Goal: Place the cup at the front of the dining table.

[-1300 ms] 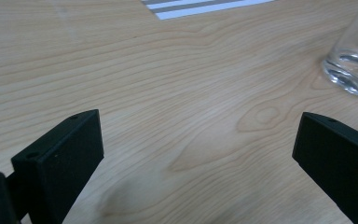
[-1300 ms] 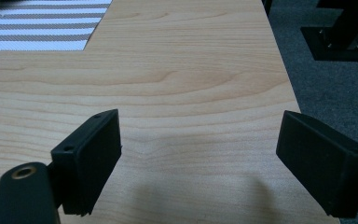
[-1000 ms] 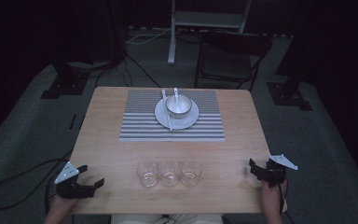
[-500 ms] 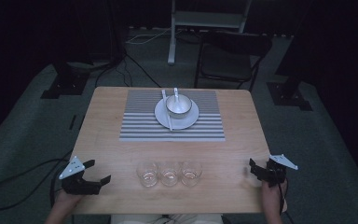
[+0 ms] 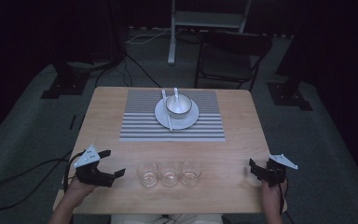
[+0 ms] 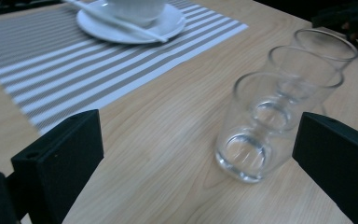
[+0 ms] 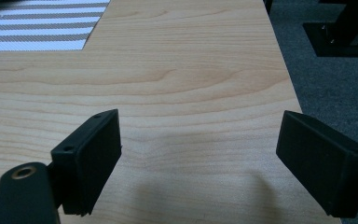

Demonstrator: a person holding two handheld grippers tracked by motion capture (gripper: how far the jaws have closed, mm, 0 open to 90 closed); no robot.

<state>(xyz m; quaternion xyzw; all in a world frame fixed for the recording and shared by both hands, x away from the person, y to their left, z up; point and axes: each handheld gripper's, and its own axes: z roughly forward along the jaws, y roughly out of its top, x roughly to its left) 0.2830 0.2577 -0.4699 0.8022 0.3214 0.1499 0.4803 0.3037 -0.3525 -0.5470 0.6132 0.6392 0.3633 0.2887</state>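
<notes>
left gripper [image 5: 113, 163] jaws spread, aimed at nearest glass [image 6: 251, 126] | right gripper [image 5: 253, 169] jaws spread, empty, over table [image 7: 177, 74]

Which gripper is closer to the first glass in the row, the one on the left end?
Left. The left gripper is just left of that glass, open and pointing at it. The right gripper sits past the other two glasses, near the table's right edge.
</notes>
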